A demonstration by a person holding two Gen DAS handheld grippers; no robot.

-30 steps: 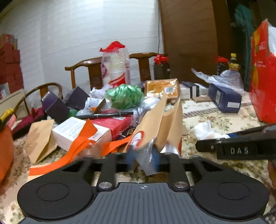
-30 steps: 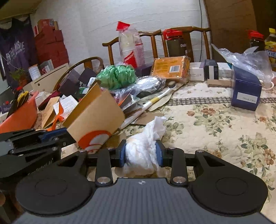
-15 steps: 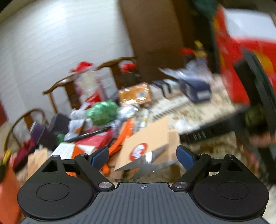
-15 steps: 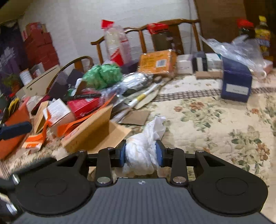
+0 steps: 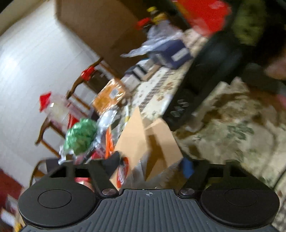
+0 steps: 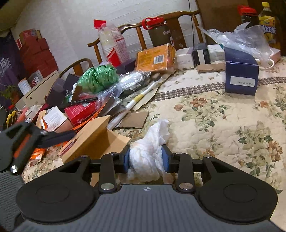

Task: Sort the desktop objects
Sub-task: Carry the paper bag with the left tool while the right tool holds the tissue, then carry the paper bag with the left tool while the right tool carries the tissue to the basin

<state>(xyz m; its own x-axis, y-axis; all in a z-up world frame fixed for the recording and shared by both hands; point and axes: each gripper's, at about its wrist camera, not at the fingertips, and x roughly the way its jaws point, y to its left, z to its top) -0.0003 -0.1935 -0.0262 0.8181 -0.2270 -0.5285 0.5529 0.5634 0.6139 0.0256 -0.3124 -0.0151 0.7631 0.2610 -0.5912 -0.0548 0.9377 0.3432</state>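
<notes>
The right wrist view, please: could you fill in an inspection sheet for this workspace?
Surface: floral quilted cloth covers the table.
Job's things: crumpled white tissue in the right tool; brown cardboard packet beside it, between the left tool's fingers.
Clutter: green bundle, orange packet, blue box and black marker, along the left and back.
Grippers: right tool shut on the tissue; left tool has just been closing its jaws around the packet, contact too blurred to tell.
Cables: one thin dark cable runs down the wall.
Surroundings: wooden chairs, white brick wall, stacked red boxes.
</notes>
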